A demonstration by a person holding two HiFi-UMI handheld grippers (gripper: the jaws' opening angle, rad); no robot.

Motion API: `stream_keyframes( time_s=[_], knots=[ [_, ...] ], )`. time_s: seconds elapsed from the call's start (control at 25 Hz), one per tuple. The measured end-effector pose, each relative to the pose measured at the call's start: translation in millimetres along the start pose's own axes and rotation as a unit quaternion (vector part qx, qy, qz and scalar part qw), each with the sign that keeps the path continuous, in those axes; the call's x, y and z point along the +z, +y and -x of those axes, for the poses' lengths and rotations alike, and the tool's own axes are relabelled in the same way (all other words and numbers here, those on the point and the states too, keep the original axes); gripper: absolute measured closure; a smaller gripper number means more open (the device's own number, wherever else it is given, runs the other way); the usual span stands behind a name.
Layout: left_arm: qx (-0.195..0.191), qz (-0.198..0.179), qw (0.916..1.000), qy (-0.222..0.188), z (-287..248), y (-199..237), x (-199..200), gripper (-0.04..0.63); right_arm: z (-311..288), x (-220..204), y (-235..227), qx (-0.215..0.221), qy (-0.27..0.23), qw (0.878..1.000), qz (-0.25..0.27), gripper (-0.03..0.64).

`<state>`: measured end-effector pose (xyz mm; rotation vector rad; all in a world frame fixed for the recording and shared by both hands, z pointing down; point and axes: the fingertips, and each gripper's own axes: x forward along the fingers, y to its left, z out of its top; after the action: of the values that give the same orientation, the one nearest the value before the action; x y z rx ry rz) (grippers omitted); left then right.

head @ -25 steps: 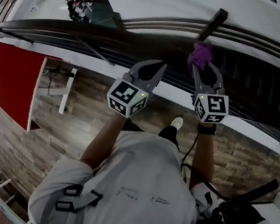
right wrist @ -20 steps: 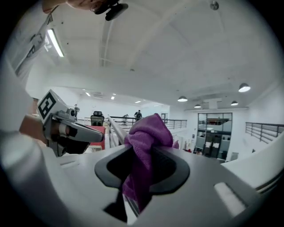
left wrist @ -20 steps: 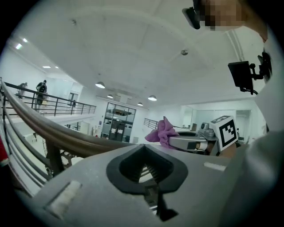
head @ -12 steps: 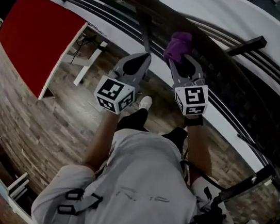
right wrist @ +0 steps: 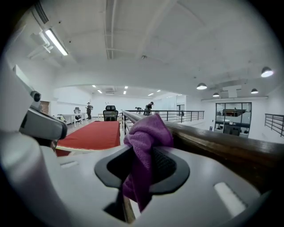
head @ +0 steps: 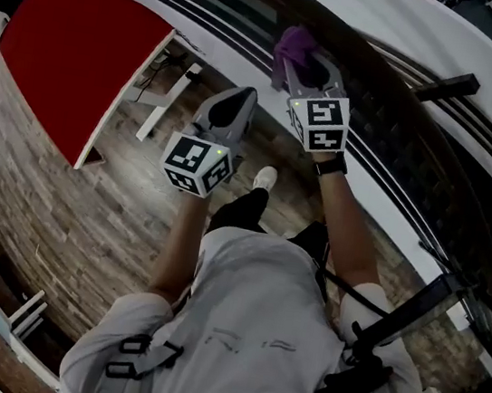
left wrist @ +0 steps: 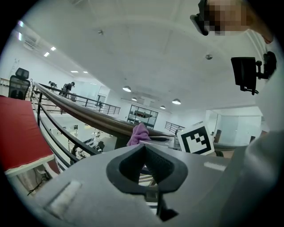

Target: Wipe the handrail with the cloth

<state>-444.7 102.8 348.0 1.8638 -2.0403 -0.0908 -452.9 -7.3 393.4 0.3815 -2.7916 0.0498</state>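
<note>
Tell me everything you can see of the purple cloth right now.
The cloth is purple with a nubby, towel-like weave, bunched into a wad. The right gripper has its jaws shut on the cloth's middle. A crumpled top bulges above them and a tail hangs below. The top appears to rest against the dark wooden handrail. The left gripper is apart from it.

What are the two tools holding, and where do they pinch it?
The right tool pinches the purple cloth at its bunched middle. A wad sticks out in front and a tail hangs below. The left tool is shut on nothing.
</note>
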Motion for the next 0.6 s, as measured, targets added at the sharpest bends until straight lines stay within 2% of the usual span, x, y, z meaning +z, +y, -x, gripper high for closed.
stream_keyframes(
  time_s=[0.24,0.6],
  knots=[
    [-0.006,0.001,1.0,0.006,1.4,-1.8,-2.2,0.594,4.0,-3.2,-10.0,-0.026,0.002,0.999,-0.026,0.505],
    [-0.05,-0.011,0.9986,0.014,-25.5,-32.4,-10.6,0.594,37.6,-22.1,-41.7,-0.068,0.003,0.996,-0.059,0.506]
  ],
)
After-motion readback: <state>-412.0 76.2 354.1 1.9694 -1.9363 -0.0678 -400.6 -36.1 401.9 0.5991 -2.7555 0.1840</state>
